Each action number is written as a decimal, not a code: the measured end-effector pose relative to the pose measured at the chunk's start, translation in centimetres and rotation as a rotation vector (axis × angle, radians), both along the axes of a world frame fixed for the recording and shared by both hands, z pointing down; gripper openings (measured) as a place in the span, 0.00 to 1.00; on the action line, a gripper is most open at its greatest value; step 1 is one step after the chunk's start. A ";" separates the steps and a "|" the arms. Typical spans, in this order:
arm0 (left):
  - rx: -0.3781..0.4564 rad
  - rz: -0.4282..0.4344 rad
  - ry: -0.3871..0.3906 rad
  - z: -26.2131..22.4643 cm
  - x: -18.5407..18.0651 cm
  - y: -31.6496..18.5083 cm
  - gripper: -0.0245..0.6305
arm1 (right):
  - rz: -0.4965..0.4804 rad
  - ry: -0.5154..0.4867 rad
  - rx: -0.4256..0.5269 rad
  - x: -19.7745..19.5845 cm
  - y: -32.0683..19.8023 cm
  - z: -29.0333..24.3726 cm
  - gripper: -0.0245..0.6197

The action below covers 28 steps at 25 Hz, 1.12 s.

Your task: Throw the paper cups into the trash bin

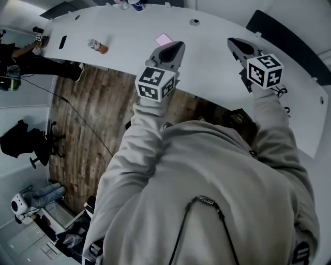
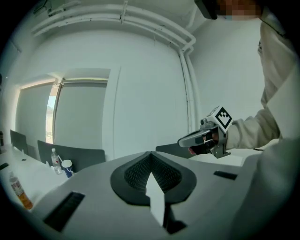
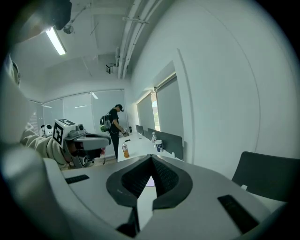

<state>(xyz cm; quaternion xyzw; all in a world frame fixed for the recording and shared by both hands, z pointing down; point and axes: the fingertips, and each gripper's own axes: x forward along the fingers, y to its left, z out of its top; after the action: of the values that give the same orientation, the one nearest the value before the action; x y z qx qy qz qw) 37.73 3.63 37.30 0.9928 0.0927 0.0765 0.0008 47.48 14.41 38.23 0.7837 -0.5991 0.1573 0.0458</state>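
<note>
In the head view, our left gripper [image 1: 175, 50] and right gripper [image 1: 237, 44] hang over the white desk [image 1: 207, 59]. The paper cup [image 1: 135, 4] stands well apart, at the top edge. In the left gripper view the jaws are together and empty, with the cup at lower left. The right gripper view shows the same, cup near centre. We judge this the approach; next we must reach the cup and open. No bin shows.

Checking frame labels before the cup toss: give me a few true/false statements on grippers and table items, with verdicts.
The right gripper holds a paper cup. False: its jaws are shut on nothing.
The left gripper is shut and empty. True.
The blue-and-white paper cup stands beside a clear plastic water bottle. True.
The bottle of orange drink lies on its side. False: it stands upright on the long white table.
</note>
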 end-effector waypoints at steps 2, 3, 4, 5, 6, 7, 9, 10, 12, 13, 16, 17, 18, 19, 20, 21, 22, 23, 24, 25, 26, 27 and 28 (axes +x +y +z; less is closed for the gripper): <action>0.019 0.026 0.003 -0.7 1.1 1.6 0.04 | 0.013 -0.004 0.008 0.6 1.3 0.1 0.07; 0.027 0.039 0.006 -1.0 1.6 2.3 0.04 | 0.024 -0.004 0.016 0.9 1.8 0.0 0.07; 0.035 0.055 0.005 -1.1 1.9 3.1 0.04 | 0.034 -0.005 0.023 1.0 2.4 0.0 0.07; 0.046 0.071 -0.002 -0.9 1.9 3.9 0.04 | 0.044 -0.008 0.026 0.9 3.0 0.3 0.07; 0.059 0.088 -0.010 -0.7 1.8 4.7 0.04 | 0.051 -0.011 0.023 0.7 3.6 0.6 0.07; 0.073 0.103 -0.013 -0.7 1.8 5.4 0.04 | 0.056 -0.012 0.020 0.7 4.1 0.9 0.07; 0.084 0.123 -0.008 -1.0 2.4 6.2 0.04 | 0.066 -0.010 0.024 1.0 4.8 1.0 0.07; 0.083 0.129 -0.007 -1.1 2.8 6.6 0.04 | 0.071 -0.011 0.031 1.2 5.3 0.9 0.07; 0.084 0.138 -0.014 -1.0 3.1 7.3 0.04 | 0.077 -0.012 0.036 1.3 6.1 0.7 0.07; 0.084 0.144 -0.016 -0.9 3.1 7.6 0.04 | 0.078 -0.011 0.033 1.4 6.5 0.8 0.07; 0.089 0.164 -0.018 -0.8 3.5 8.5 0.04 | 0.091 -0.020 0.038 2.1 7.5 1.0 0.07; 0.090 0.169 -0.023 -0.7 3.5 8.6 0.04 | 0.099 -0.027 0.041 2.2 7.8 1.2 0.07; 0.090 0.172 -0.028 -0.5 3.5 8.6 0.04 | 0.105 -0.032 0.041 2.3 7.9 1.4 0.07; 0.091 0.174 -0.033 -0.3 3.4 8.4 0.04 | 0.108 -0.035 0.039 2.3 7.9 1.6 0.07; 0.090 0.174 -0.037 -0.1 3.2 8.2 0.04 | 0.109 -0.036 0.037 2.2 7.8 1.8 0.07; 0.087 0.173 -0.040 0.0 3.1 8.1 0.04 | 0.110 -0.038 0.037 2.1 7.8 1.8 0.07; 0.083 0.173 -0.041 0.0 3.0 8.0 0.04 | 0.110 -0.038 0.035 2.0 7.8 1.9 0.07; 0.078 0.173 -0.041 0.0 3.0 7.9 0.04 | 0.110 -0.037 0.032 1.9 7.9 1.9 0.07; 0.075 0.173 -0.040 0.0 3.0 7.9 0.04 | 0.109 -0.036 0.028 1.9 7.9 2.0 0.07; 0.075 0.174 -0.039 0.0 3.1 8.0 0.04 | 0.109 -0.034 0.025 1.9 8.0 2.0 0.07; 0.075 0.176 -0.038 0.0 3.1 8.0 0.04 | 0.109 -0.034 0.023 1.9 8.0 2.0 0.07; 0.076 0.178 -0.038 0.0 3.1 8.1 0.04 | 0.109 -0.035 0.022 1.9 8.1 2.1 0.07; 0.077 0.180 -0.038 0.0 3.2 8.2 0.04 | 0.109 -0.035 0.021 2.0 8.1 2.1 0.07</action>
<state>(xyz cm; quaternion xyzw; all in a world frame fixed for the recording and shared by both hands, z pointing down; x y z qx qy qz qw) 40.91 11.83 37.28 0.9781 0.1782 0.0984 -0.0425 49.44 22.54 40.33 0.8128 -0.5577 0.1670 0.0182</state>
